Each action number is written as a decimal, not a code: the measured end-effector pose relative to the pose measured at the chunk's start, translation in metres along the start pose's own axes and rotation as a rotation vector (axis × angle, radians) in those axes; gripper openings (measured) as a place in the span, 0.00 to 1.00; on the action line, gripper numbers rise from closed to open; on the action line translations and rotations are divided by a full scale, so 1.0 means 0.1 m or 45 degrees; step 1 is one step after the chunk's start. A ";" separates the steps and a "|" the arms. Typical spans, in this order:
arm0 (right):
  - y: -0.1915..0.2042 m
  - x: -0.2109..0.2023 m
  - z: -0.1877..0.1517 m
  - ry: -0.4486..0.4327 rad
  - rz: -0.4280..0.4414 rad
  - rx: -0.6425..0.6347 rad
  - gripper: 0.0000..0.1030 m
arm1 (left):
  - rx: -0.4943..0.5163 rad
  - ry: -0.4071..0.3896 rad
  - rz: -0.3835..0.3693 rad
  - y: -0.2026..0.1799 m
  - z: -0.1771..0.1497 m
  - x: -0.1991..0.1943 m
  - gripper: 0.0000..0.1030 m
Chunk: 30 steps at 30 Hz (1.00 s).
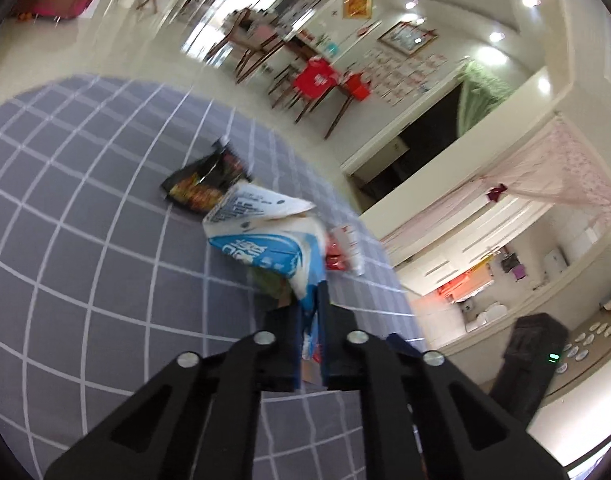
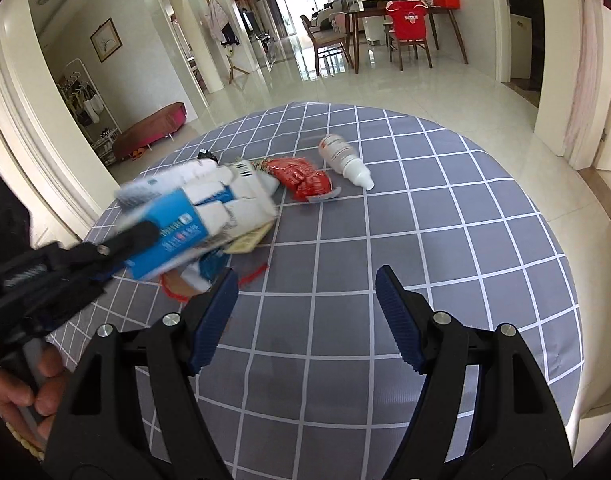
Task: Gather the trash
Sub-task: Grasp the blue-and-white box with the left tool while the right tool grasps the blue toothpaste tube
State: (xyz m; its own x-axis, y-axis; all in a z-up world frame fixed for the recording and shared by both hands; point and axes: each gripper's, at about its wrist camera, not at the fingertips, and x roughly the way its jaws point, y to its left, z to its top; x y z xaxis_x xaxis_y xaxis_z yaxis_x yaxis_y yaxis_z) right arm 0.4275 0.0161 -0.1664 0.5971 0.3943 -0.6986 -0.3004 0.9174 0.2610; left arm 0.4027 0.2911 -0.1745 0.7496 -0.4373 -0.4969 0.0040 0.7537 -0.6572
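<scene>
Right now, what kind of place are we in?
Most likely a home's open living and dining area: a wooden dining table with chairs, a clothes rack by the wall, and a round table in a checked cloth.

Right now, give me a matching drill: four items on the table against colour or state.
Things:
1. milk carton
2. snack wrapper
3. bottle
4. right gripper

States:
A. white, lying on its side
B. jaws open, nothing between them
C. red, crumpled on the tablecloth
D. blue and white, clamped in the left gripper

Pairs: 1-D, 2-C, 3-A, 4-B
</scene>
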 end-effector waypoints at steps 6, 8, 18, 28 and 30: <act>0.04 0.00 0.02 0.023 0.032 0.010 0.68 | 0.108 -0.154 -0.004 -0.18 -0.04 -0.39 0.04; 0.10 0.02 0.05 0.031 0.059 0.003 0.68 | 0.129 -0.217 0.033 -0.20 -0.04 -0.54 0.04; 0.72 0.30 0.26 0.066 0.098 -0.210 0.37 | 0.270 -0.393 0.314 -0.23 -0.06 -1.04 0.04; 0.88 0.58 0.13 0.172 -0.025 -0.348 0.11 | 0.276 -0.362 0.364 -0.25 -0.05 -1.07 0.04; 0.84 0.49 0.10 0.151 0.008 -0.340 0.10 | 0.286 -0.364 0.359 -0.32 -0.06 -1.10 0.04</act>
State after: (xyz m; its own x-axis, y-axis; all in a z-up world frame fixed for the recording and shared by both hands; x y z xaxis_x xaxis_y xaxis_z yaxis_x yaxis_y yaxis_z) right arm 0.4390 0.1135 -0.1717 0.5084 0.3764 -0.7745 -0.4986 0.8620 0.0916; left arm 0.3161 0.3123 -0.1022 0.8944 -0.0707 -0.4416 -0.1066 0.9253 -0.3640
